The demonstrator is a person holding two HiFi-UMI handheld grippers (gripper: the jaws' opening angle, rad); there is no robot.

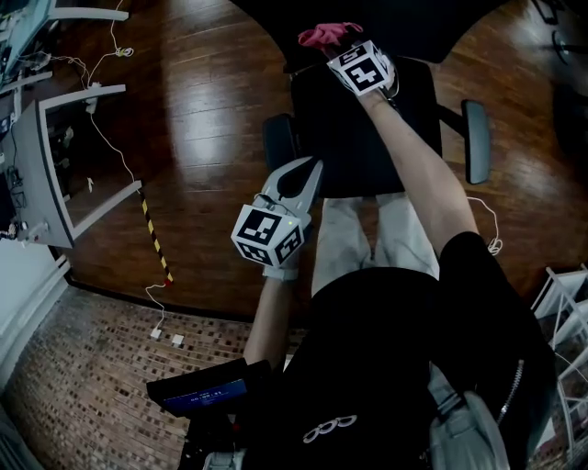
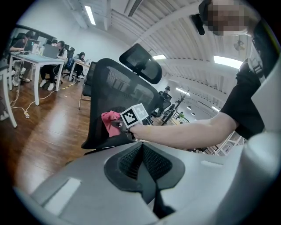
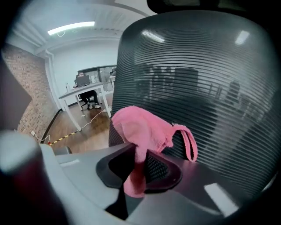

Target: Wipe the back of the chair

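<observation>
In the head view, the right gripper [image 1: 338, 46] is being stretched toward 12 o'clock across the chair's seat [image 1: 367, 138]. A pink cloth [image 1: 323, 35] is being carried at its tip so that it reaches the backrest [image 1: 423, 18]. The left gripper [image 1: 308, 174] is being held at the seat's 9 o'clock side, apparently to leave the wiping arm free.

In the left gripper view, that gripper's jaws are being shown pressed fully together, with nothing between them. The chair is being shown in profile here, as the overhead view cannot show it. The cloth [image 2: 110, 123] is being brought against the backrest's lower part, with the headrest [image 2: 140, 61] at 12 o'clock above.

In the right gripper view, the jaws are being clamped tight on the cloth's tail, so the bunched bulk [image 3: 145, 129] is being presented forward to the mesh [image 3: 210, 88], which fills 12 to 3 o'clock. Only here is the grip itself being revealed. Whether cloth and mesh are touching cannot be settled.
</observation>
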